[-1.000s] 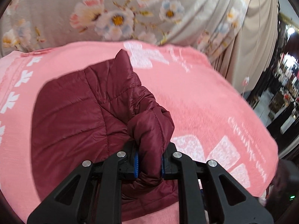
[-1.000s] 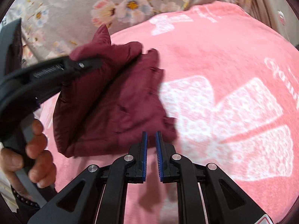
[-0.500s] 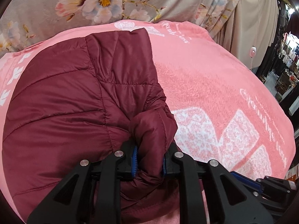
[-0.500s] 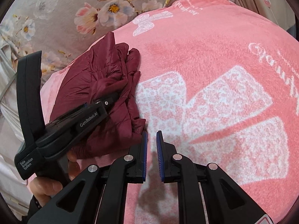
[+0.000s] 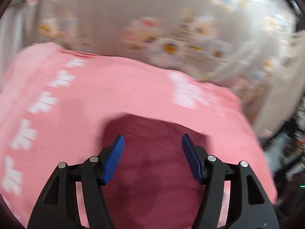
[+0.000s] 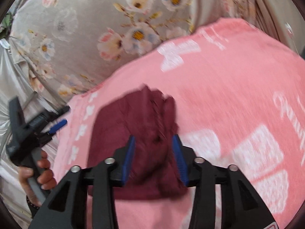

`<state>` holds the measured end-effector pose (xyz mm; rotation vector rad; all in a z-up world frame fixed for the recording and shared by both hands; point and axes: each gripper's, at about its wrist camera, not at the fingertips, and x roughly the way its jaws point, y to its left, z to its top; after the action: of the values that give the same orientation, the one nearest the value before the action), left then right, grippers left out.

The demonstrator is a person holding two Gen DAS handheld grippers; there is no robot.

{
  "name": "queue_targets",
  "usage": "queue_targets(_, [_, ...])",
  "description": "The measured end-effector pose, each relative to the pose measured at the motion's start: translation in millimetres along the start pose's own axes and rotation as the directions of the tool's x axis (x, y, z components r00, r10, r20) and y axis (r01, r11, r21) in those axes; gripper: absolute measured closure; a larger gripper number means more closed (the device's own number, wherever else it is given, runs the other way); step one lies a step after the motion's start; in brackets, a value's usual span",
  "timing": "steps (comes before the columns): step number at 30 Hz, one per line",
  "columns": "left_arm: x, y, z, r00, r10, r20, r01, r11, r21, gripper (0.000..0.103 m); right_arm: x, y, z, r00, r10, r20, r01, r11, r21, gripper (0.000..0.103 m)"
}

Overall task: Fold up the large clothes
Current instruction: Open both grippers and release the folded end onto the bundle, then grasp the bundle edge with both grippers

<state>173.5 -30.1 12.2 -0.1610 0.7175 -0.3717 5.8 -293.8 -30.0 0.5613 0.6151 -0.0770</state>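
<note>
Nearest to me, in the left wrist view, my left gripper (image 5: 152,156) has its jaws spread wide, and nothing is between the blue pads (image 5: 114,158). They have just been opening; half a second ago they pinched a thick fold of the jacket (image 5: 152,162), and now that fold is released. The picture is blurred, so I cannot see fine detail of the cloth there.

In the right wrist view, my right gripper (image 6: 155,158) is also spread, and it too has just been opening. Its pads do not press on anything; the jacket (image 6: 137,133) only shows in the gap behind them, lying below.

The jacket is dark red and quilted. It lies as a compact bundle on the pink blanket (image 6: 228,95), near the blanket's left edge in the right view. At the left of that view I see the left gripper (image 6: 53,126) from the side, held by a hand (image 6: 41,173), apart from the jacket.

Behind the blanket hangs a grey curtain (image 6: 85,28) with flowers.

My judgement: the folding looks almost finished. The jacket is already small and in several layers, and both grippers are free. Its top edge looks a little uneven, so perhaps a final press or tidy of the bundle is left, or the next garment.
</note>
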Motion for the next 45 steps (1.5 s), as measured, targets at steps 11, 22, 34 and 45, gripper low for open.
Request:
queue_targets(11, [84.6,30.8,48.7,0.966,0.237,-0.101,-0.239,0.971,-0.007,0.041,153.0,11.2,81.3,0.98,-0.11,-0.168,0.13,0.985,0.113,0.032])
queue_targets(22, [154.7,13.9,8.5,0.95,0.182,-0.252,-0.182,0.983,0.025,0.041,165.9,-25.8,53.5,0.979,-0.139,-0.147,0.158,0.98,0.123,0.098])
queue_targets(34, [200.1,-24.0,-12.2,0.941,0.243,-0.238,-0.216,0.967,0.134,0.025,195.7,-62.3,32.3,0.963,-0.214,-0.164,0.231,0.969,0.086,0.096])
queue_targets(45, [216.7,-33.2,-29.4,0.939,0.301,-0.168,-0.267,0.943,0.196,0.016,205.8,-61.3,18.7,0.964,-0.234,-0.13,0.239,0.971,0.026,0.095])
